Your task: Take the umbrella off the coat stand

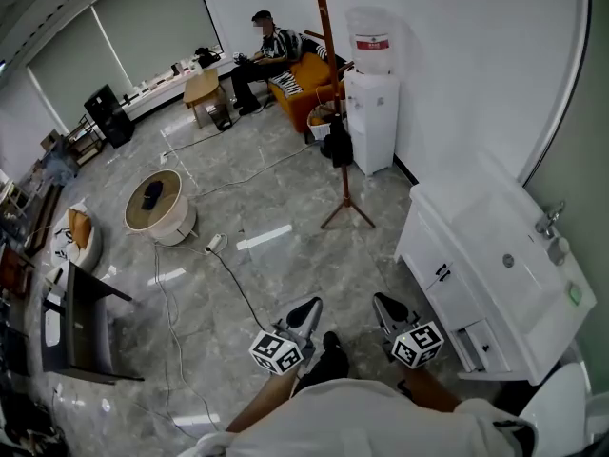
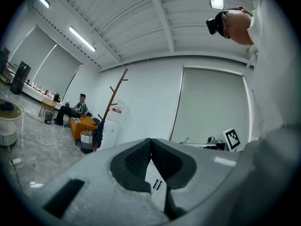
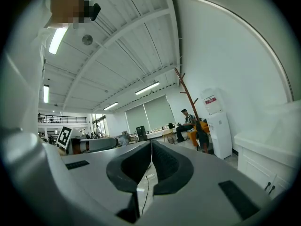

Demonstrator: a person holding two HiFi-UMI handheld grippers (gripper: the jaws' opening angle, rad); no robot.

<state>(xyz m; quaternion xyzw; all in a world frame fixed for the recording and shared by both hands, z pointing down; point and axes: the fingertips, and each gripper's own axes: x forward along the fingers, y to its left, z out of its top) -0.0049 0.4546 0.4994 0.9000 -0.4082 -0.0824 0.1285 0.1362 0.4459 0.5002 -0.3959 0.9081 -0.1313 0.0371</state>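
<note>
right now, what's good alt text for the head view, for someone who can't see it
The left gripper and right gripper, both closed, are held over a grey floor, well short of a coat stand with a dark umbrella hanging on it. A water dispenser stands beside it, and a person sits on an orange sofa behind.

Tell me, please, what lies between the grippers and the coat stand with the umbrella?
In the head view, only bare floor separates the left gripper and right gripper from the coat stand, where the umbrella hangs; a white cable runs just left.
</note>
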